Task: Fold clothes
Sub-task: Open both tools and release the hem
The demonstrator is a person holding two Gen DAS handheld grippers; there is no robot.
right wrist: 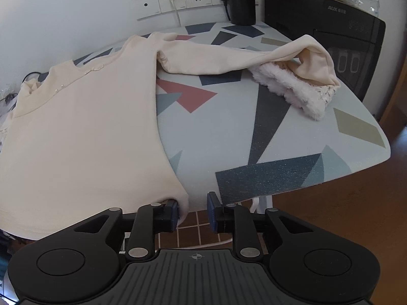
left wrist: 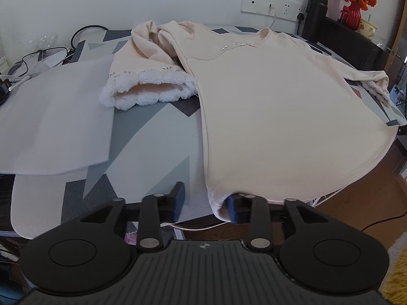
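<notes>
Claws sit at the near hem of the cream top (left wrist: pixel 279 106), one at each bottom corner. Left claw (left wrist: pixel 206 203) stands with its pads apart; the hem's left corner hangs against its right pad (left wrist: pixel 232 209), the other pad is clear of cloth. Right claw (right wrist: pixel 192 212) is likewise parted, the hem's right corner brushing its left pad (right wrist: pixel 174 214). Beyond them the top lies spread flat on the patterned worktop (right wrist: pixel 279 137), neckline toward the wall, each fur-trimmed sleeve (right wrist: pixel 292 76) flung outward.
</notes>
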